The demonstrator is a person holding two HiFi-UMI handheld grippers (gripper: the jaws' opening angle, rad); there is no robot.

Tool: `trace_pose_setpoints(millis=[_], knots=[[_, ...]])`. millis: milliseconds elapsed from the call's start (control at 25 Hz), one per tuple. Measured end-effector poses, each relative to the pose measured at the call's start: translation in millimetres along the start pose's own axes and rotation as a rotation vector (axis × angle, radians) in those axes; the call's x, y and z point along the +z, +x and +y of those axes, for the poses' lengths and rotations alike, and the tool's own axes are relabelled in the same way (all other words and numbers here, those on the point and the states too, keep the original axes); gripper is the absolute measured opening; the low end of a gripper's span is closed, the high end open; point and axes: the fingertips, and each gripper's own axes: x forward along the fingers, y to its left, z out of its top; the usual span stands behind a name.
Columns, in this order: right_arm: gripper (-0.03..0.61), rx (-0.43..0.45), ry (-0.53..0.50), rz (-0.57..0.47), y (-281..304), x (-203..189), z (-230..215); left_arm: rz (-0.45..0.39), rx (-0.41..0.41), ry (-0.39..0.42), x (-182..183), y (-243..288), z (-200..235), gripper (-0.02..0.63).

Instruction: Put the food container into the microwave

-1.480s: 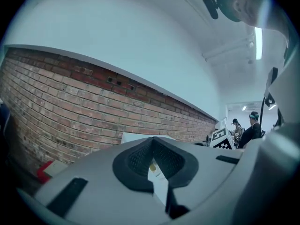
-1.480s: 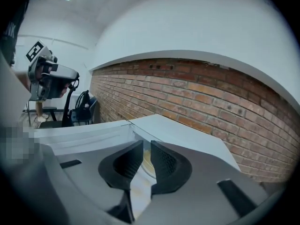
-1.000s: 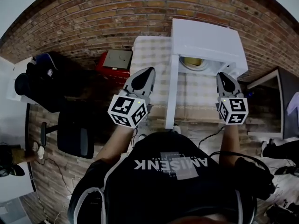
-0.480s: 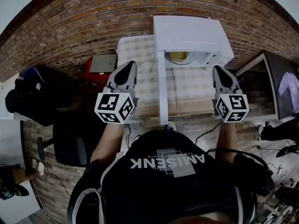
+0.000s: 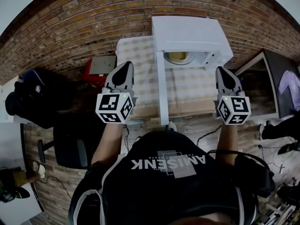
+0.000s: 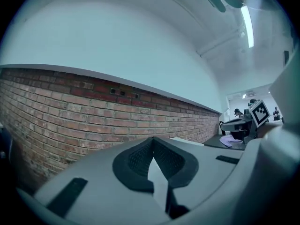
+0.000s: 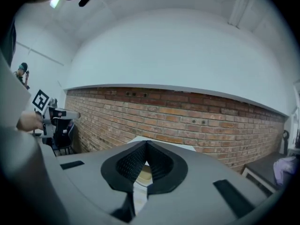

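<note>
- Since the container [image 5: 178, 56] already looks to be sat inside the microwave [image 5: 190, 32] at 12 o'clock, the step in hand is judged to be backing out and getting the door [image 5: 161, 88] shut.
- At 9 o'clock of the door the left gripper [image 5: 125, 65] is held with its jaws pressed together on nothing. At 5 o'clock of the opening the right gripper [image 5: 221, 70] has its jaws just closed up, nothing caught in them either.
- That door is probably best pushed on its outer face near the free edge, using the left gripper, in one slow swing. That way the microwave isn't shoved along the table [image 5: 140, 55].
- Before that, the right gripper should be kept well out of the door's path.
- Only a sliver of the container is seen under the microwave's top, so how deep it sits can't be told, nor whether it's lidded.
- With the door seen edge-on, no handle or latch can be made out.
</note>
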Motion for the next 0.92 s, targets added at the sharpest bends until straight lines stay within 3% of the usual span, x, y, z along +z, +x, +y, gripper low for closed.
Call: trace_pose_setpoints(millis=[240, 520, 920], knots=[[0.040, 0.008, 0.002, -0.010, 1.5, 3.7, 1.2, -0.023, -0.056, -0.006, 3.5, -0.2, -11.3, 0.009], [0.040, 0.005, -0.010, -0.017, 4.7, 5.3, -4.1, -0.022, 0.009, -0.047, -2.3, -3.2, -1.9, 0.010], [0.040, 0.000, 0.014, -0.015, 5.8, 1.1, -8.4, -0.004, 0.007, -0.056, -6.0, 0.7, -7.4, 0.009]])
